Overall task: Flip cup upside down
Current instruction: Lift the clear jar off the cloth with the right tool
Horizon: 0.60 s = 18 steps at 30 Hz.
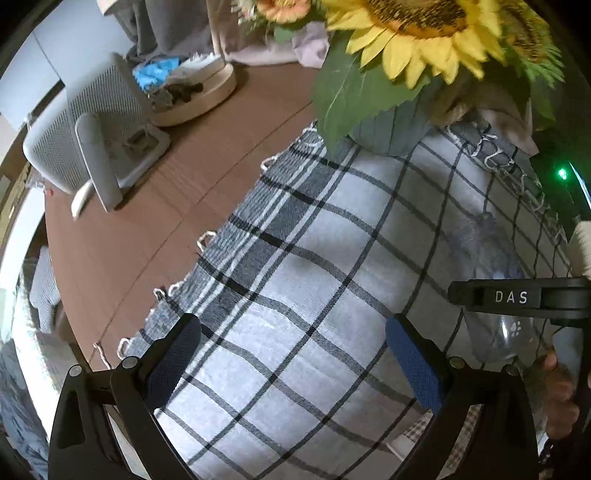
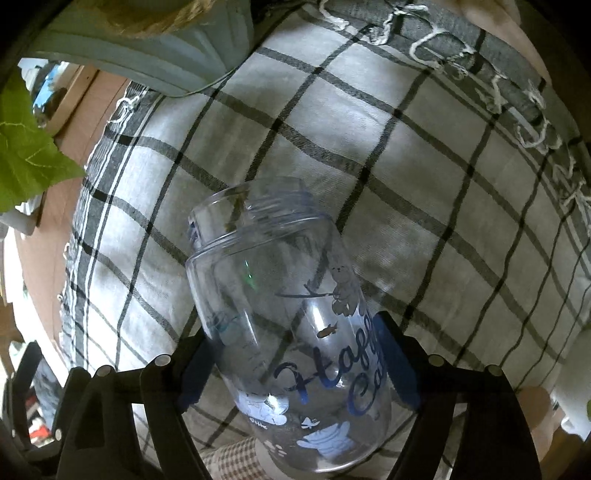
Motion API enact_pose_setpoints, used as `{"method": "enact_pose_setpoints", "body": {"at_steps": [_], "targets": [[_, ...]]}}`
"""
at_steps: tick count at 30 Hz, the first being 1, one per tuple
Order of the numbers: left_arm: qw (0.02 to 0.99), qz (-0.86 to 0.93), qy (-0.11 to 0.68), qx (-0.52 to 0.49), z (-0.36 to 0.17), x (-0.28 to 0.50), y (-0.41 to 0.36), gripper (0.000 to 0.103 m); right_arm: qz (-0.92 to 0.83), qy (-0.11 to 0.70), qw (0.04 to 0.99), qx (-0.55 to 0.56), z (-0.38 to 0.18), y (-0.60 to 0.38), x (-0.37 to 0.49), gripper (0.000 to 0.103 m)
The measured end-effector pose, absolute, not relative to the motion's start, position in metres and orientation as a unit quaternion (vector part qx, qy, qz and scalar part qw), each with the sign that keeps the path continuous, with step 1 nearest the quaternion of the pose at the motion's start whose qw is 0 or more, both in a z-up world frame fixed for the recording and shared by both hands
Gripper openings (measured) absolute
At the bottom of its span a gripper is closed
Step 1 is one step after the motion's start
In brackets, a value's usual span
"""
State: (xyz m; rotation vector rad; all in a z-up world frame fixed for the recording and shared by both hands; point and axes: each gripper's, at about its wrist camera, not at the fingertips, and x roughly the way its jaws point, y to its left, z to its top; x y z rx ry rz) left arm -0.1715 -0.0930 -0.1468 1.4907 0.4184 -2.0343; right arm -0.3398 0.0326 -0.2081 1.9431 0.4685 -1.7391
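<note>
Cup (image 2: 291,332) clamped in right claw (image 2: 301,365).

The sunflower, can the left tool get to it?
Probably yes. The left tool is open and empty over the checked cloth, and nothing stands between it and the sunflower ahead.

The clear, glossy plastic cup (image 2: 291,328) with blue printed lettering caught glints of light. Under it lay a woven grey-and-white checked cloth (image 2: 424,166), matt, with knotted white fringe. The brown wood-grain worktop (image 1: 147,221) looked smooth and dull. Each matt black plastic tool (image 1: 293,363) carried fingers padded in rough blue textured material (image 1: 415,363). The white perforated appliance (image 1: 92,122) seemed matt plastic.
</note>
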Motion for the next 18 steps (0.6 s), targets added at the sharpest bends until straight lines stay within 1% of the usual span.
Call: {"method": "enact_pose_setpoints", "body": {"at_steps": [5,11,13,15,16,17,18], "targets": [[0.277,-0.779,0.144,0.543,-0.133,-0.162,-0.089,0.102,-0.654,0.160,0.237,0.700,-0.183,0.042,-0.342,0.080],[0.253,-0.812,0.105,0.516,-0.111,-0.142,-0.082,0.101,-0.704,0.112,0.223,0.665,-0.121,0.073,-0.334,0.080],[0.241,-0.819,0.094,0.512,-0.106,-0.136,-0.078,0.101,-0.727,0.080,0.211,0.649,-0.097,0.096,-0.321,0.080],[0.222,-0.827,0.078,0.510,-0.101,-0.129,-0.070,0.101,-0.744,0.057,0.202,0.635,-0.095,0.090,-0.273,0.080],[0.215,-0.829,0.074,0.510,-0.100,-0.126,-0.068,0.101,-0.753,0.040,0.195,0.627,-0.086,0.101,-0.261,0.080],[0.203,-0.834,0.068,0.509,-0.098,-0.123,-0.063,0.101,-0.759,0.030,0.188,0.623,-0.092,0.100,-0.252,0.080],[0.197,-0.836,0.063,0.508,-0.097,-0.120,-0.059,0.101,-0.765,0.020,0.182,0.617,-0.085,0.104,-0.243,0.080]]}}
